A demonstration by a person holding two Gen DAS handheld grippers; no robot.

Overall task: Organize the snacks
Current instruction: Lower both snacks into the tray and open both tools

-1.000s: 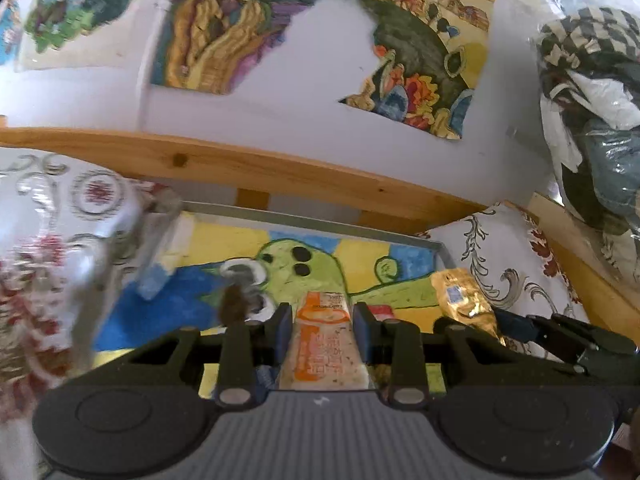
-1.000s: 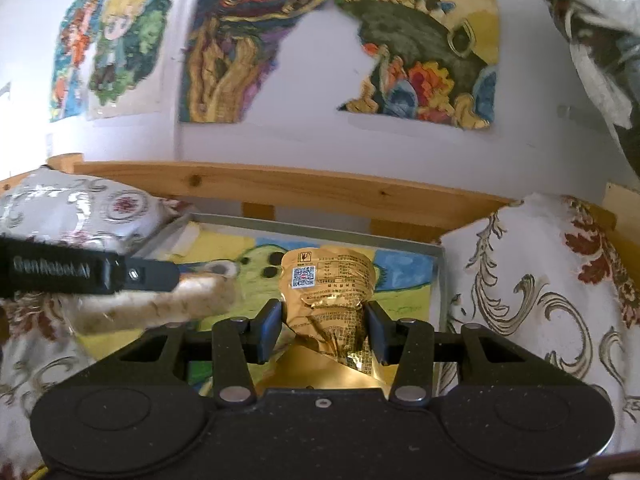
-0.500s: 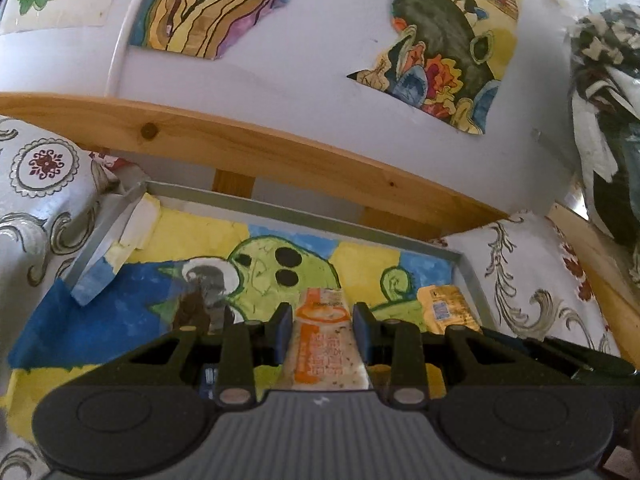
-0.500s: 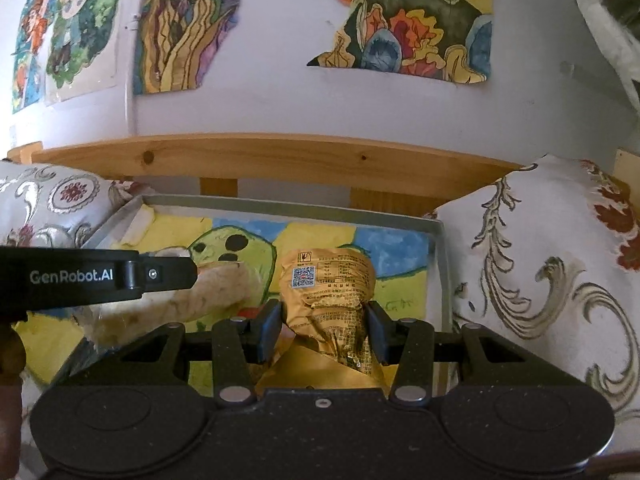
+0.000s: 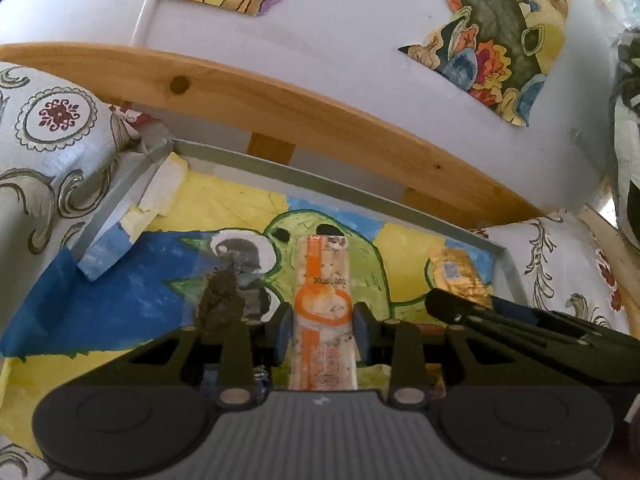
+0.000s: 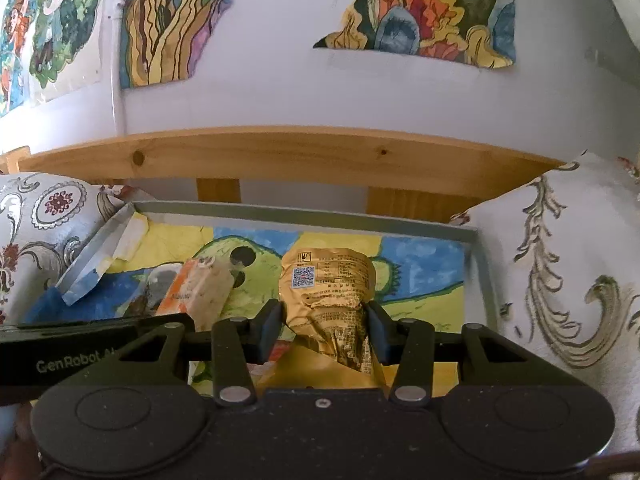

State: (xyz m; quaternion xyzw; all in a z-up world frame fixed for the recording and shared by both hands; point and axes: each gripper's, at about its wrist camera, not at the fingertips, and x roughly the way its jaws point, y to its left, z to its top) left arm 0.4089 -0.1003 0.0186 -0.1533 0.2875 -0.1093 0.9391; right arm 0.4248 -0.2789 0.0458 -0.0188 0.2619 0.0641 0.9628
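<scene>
My left gripper [image 5: 322,330] is shut on a long orange-and-white snack bar [image 5: 323,280], held over a grey-rimmed tray [image 5: 340,194] whose floor is a painted green cartoon figure. My right gripper [image 6: 326,330] is shut on a crumpled gold foil snack packet [image 6: 328,280] with a QR code, over the tray's right half [image 6: 478,256]. In the left wrist view the gold packet [image 5: 456,270] and the right gripper's dark arm show at the right. In the right wrist view the snack bar [image 6: 204,282] and the left gripper's black body show at the left.
Patterned white cushions flank the tray on the left [image 5: 44,152] and right [image 6: 560,272]. A wooden rail [image 6: 280,156] runs behind the tray below a white wall with torn coloured posters [image 6: 420,12]. A dark brown patch [image 5: 220,300] lies on the tray floor.
Both grippers have moved forward and lower toward the tray, each still holding its snack. The tray and its rim appear larger and nearer; the left cushion has slid out to the side.
</scene>
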